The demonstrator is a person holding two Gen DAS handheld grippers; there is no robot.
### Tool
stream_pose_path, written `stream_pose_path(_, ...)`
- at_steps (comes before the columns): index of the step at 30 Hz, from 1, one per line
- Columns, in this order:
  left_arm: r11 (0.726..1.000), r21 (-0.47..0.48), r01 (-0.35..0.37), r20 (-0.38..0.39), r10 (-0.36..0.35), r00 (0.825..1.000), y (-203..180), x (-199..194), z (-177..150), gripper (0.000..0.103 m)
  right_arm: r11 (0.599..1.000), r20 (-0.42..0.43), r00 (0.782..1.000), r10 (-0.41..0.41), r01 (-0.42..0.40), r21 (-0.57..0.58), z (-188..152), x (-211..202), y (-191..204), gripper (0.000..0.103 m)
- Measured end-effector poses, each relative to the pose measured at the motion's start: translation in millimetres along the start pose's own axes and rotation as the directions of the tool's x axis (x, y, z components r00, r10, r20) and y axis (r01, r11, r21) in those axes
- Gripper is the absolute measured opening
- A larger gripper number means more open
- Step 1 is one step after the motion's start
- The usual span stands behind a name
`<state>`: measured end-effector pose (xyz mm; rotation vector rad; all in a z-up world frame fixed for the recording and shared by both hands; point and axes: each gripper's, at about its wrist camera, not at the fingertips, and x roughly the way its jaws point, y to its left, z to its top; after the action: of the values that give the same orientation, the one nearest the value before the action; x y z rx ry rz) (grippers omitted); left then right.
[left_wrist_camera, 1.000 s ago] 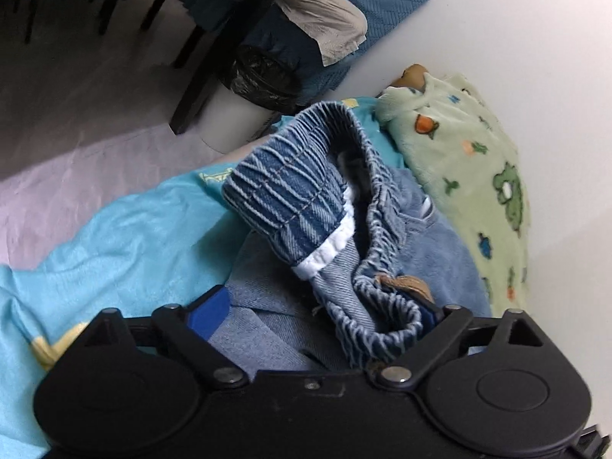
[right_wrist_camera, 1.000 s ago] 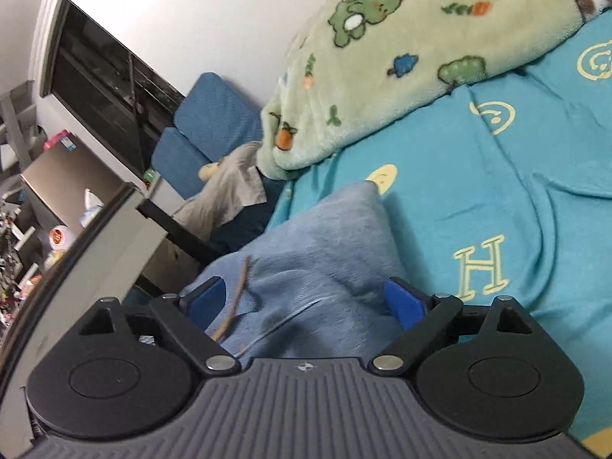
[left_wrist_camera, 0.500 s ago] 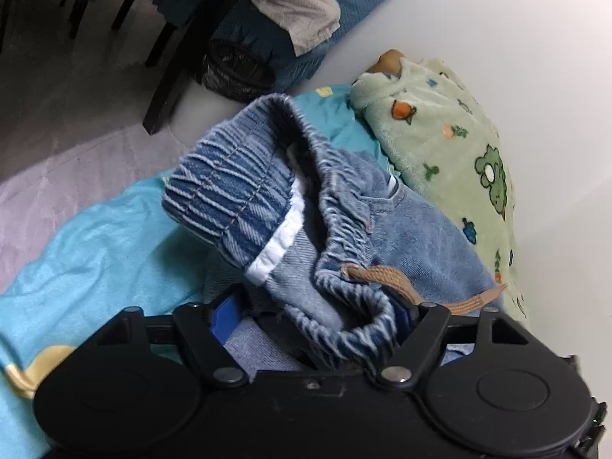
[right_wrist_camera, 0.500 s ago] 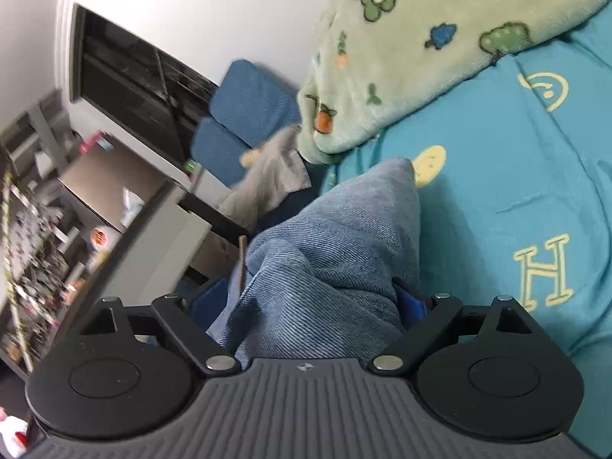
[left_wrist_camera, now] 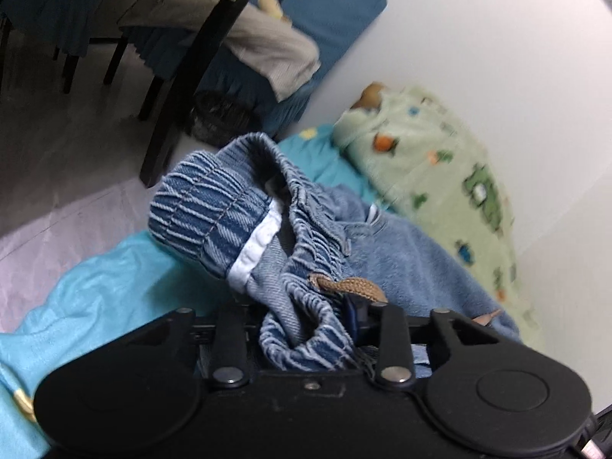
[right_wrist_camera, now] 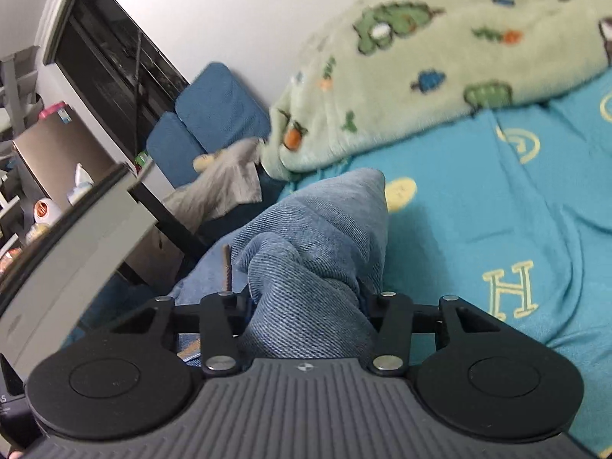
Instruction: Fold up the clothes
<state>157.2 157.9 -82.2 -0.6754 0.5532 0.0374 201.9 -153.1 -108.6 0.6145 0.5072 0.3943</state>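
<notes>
A pair of small blue denim shorts (left_wrist_camera: 401, 252) lies on a turquoise bed sheet (left_wrist_camera: 114, 290). Its gathered elastic waistband (left_wrist_camera: 214, 206), with a white inner label and a tan drawstring, bunches up in front of my left gripper (left_wrist_camera: 306, 317). The left jaws are closing and the waistband fabric is pinched between them. In the right wrist view a bunched fold of the same denim (right_wrist_camera: 313, 252) fills my right gripper (right_wrist_camera: 306, 302). Its jaws are closing too, with the fabric pressed between them. The pads of both grippers are mostly hidden by cloth.
A pale green fleece blanket (right_wrist_camera: 420, 69) with cartoon prints lies along the white wall (left_wrist_camera: 478, 38). Blue cushions (right_wrist_camera: 214, 114) with a grey garment (right_wrist_camera: 225, 187) sit past the bed's end. A dark table leg (left_wrist_camera: 191, 76) and grey desk (right_wrist_camera: 69, 237) stand on the left.
Both grippers' jaws have narrowed onto the denim and both hands have lifted a little. The waistband has risen off the sheet and the right-hand fold has bunched up higher.
</notes>
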Motion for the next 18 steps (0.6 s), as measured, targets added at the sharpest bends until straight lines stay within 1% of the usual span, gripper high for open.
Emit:
stream_pose_path(5, 0.996, -0.018, 0.084, 0.041, -0.083, 0.996, -13.8, -32.3, 5.2, 0.028, 1.000, 0.062, 0.998, 0.014, -0.012, -0.025, 19.7, -30.8, 23.9, 0.048)
stream_pose_path(10, 0.990, -0.035, 0.134, 0.029, -0.133, 0.991, -30.0, -54.7, 10.2, 0.028, 0.998, 0.090, 0.996, -0.002, 0.008, -0.063, 38.6, -63.8, 48.7, 0.048)
stream_pose_path(18, 0.979, 0.004, 0.202, 0.020, -0.202, 0.979, -74.7, -88.6, 11.2, 0.029, 0.997, 0.146, 0.989, -0.028, 0.039, -0.073, 62.1, -122.2, 62.6, 0.048)
